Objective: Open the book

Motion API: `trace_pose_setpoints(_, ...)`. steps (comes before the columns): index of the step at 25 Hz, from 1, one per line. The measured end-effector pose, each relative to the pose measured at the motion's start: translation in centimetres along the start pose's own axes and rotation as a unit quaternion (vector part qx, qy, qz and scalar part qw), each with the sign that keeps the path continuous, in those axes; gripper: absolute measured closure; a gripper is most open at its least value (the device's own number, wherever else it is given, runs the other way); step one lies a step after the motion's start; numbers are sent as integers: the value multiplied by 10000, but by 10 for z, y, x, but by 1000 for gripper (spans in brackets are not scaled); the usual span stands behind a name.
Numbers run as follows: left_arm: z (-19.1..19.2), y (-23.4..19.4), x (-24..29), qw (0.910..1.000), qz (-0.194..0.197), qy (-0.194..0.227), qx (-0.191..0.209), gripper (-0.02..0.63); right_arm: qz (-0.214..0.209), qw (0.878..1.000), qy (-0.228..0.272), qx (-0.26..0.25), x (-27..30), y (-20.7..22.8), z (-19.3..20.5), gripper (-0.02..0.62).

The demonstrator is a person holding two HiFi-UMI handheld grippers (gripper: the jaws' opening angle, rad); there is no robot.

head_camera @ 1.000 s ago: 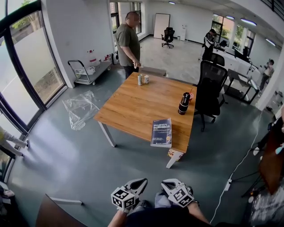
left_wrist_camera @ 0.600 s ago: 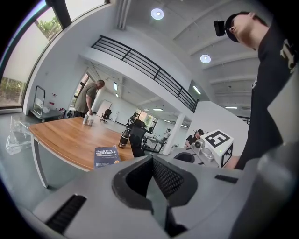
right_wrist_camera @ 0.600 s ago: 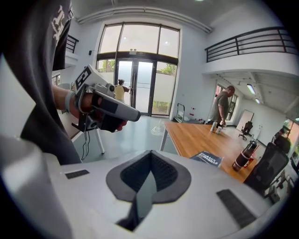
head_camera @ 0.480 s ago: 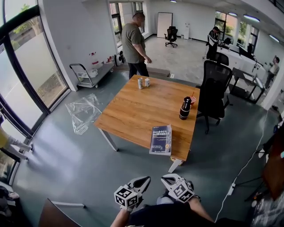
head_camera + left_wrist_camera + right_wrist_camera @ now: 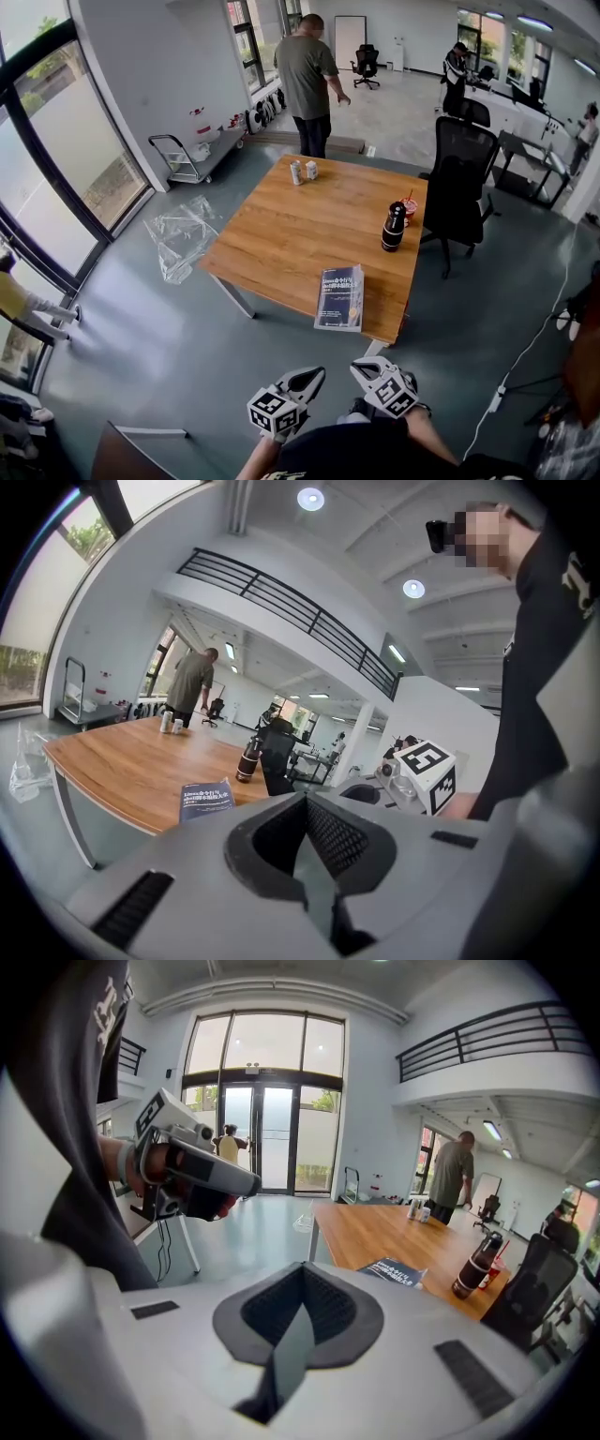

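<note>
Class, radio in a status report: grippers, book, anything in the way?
Left gripper shut, empty. Right gripper shut, empty. Book closed, flat near table edge, untouched. Bottle stands clear of it.

Tabletop (image 5: 281, 234) lies bare around book (image 5: 340, 298); bottle (image 5: 393, 227) stands well apart.

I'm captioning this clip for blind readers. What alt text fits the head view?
A closed blue book lies near the front edge of a wooden table, well ahead of the left gripper and right gripper, both shut, held low over grey floor. A bottle and two cans stand on the table; a person stands beyond it.
</note>
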State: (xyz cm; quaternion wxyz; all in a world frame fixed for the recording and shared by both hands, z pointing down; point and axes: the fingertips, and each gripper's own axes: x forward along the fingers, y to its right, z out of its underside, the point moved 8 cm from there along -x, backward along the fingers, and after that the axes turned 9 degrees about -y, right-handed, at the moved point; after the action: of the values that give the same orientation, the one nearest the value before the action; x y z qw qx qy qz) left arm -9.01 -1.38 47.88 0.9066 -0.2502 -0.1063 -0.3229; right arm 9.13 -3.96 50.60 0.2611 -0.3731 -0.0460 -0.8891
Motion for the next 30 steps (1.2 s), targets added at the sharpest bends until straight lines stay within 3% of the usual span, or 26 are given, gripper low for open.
trace_pose_setpoints(10,-10,5,33,9997,-172,-49,-147,600,-122,9999,54,-9,-6,34,15,607)
trace_pose_setpoints(22,-20,35,75,9998,-81,-169,-18,600,84,9998,-16,181,-29,79,51,606)
trace_pose_setpoints(30,-10,33,84,9996,-27,-290,9,600,120,9994,-69,315,-26,75,69,606)
